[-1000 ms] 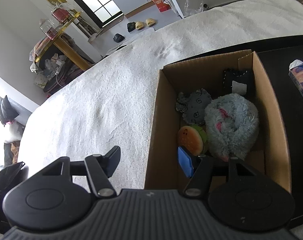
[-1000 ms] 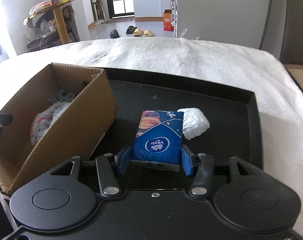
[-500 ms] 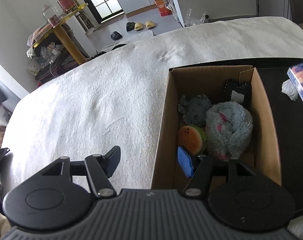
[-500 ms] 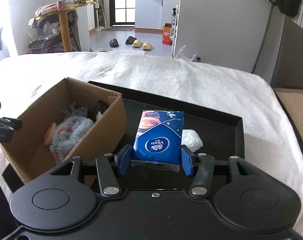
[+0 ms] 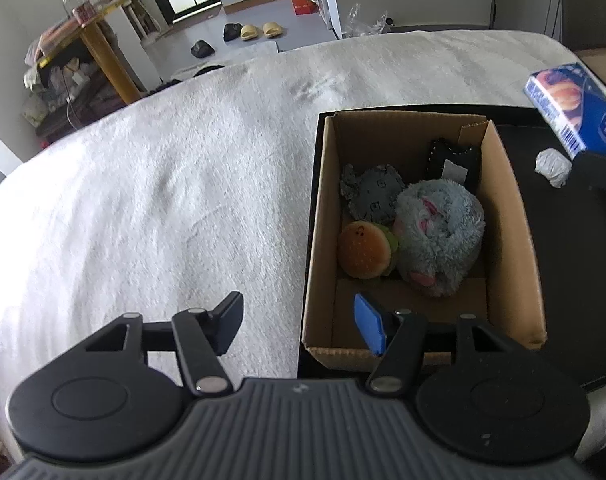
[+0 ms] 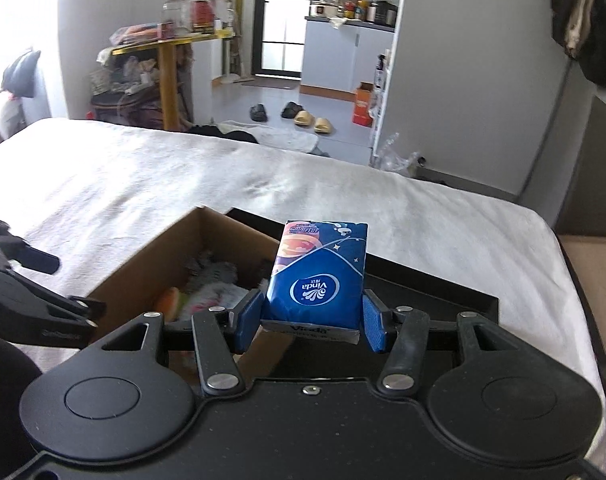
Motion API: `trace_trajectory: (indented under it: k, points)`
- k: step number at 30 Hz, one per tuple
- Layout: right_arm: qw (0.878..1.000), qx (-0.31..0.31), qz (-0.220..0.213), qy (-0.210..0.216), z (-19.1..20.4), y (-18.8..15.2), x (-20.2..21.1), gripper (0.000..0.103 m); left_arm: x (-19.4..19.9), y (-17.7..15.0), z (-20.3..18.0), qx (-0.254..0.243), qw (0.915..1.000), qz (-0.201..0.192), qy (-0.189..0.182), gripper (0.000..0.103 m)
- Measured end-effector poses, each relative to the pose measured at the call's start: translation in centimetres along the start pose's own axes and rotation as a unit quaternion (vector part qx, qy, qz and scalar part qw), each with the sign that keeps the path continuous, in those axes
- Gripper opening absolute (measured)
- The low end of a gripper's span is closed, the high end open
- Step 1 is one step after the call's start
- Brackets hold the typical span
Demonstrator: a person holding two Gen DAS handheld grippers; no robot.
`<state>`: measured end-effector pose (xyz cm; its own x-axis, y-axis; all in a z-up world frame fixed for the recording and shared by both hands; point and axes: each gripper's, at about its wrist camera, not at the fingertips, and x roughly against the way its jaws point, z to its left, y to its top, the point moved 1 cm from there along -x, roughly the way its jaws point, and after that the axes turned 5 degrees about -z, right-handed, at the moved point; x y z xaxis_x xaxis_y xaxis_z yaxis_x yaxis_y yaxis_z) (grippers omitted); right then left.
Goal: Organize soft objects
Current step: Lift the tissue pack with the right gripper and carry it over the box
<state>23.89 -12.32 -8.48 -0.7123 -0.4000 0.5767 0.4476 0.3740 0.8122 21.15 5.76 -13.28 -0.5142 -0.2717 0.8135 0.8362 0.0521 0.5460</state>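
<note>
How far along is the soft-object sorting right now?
Done: the burger plush, fluffy grey plush, grey patterned toy and a black item sit in the cardboard box. In hand: the right gripper clamps the blue tissue pack above the box. Left: a crumpled white wad on the black tray. The left gripper is open and empty.

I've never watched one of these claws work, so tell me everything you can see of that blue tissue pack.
The blue tissue pack is a soft plastic-wrapped brick, glossy, with a white oval logo and an orange planet picture. The right claw pinches its lower end between blue pads, holding it upright in the air near the cardboard box. Nothing else touches it.
</note>
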Motion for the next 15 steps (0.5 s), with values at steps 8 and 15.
trace_trajectory:
  k: [8, 15]
  points:
    - [0.999, 0.039, 0.013, 0.029, 3.7, 0.6, -0.2, 0.052, -0.4, -0.2, 0.9, 0.02, 0.9995, 0.001, -0.023, 0.058]
    - [0.997, 0.061, 0.028, 0.046, 5.9, 0.4, -0.1, 0.052, -0.8, -0.2, 1.0, 0.02, 0.9991, 0.006, -0.038, 0.042]
